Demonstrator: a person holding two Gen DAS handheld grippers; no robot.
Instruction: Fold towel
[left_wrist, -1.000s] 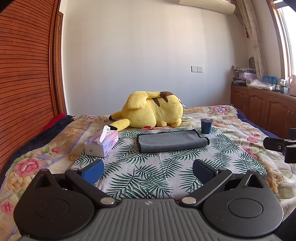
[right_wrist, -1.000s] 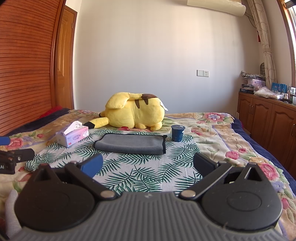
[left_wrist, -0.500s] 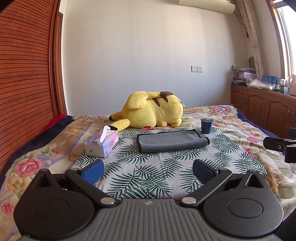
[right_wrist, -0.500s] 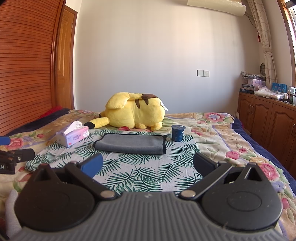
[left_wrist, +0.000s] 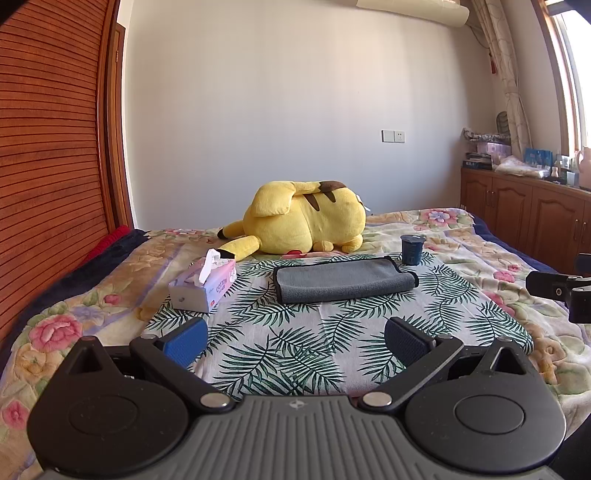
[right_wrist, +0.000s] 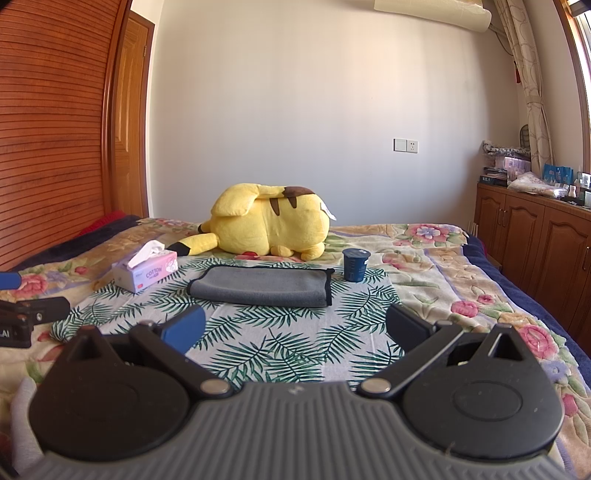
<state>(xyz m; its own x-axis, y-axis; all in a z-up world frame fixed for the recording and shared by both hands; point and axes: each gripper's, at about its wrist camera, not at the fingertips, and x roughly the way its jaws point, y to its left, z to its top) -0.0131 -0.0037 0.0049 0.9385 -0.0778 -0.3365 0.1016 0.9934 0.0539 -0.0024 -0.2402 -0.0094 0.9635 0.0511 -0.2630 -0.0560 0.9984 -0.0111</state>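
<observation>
A grey towel (left_wrist: 343, 280) lies folded into a long flat rectangle on the palm-leaf cloth (left_wrist: 295, 339) on the bed. It also shows in the right wrist view (right_wrist: 260, 286). My left gripper (left_wrist: 295, 338) is open and empty, well short of the towel's near edge. My right gripper (right_wrist: 295, 328) is open and empty too, short of the towel. Each gripper's tip shows at the edge of the other's view.
A tissue box (left_wrist: 203, 284) stands left of the towel. A dark blue cup (left_wrist: 412, 249) stands at its far right corner. A yellow plush toy (left_wrist: 303, 221) lies behind it. Wooden cabinets (right_wrist: 535, 240) line the right wall, a wooden wardrobe (left_wrist: 51, 147) the left.
</observation>
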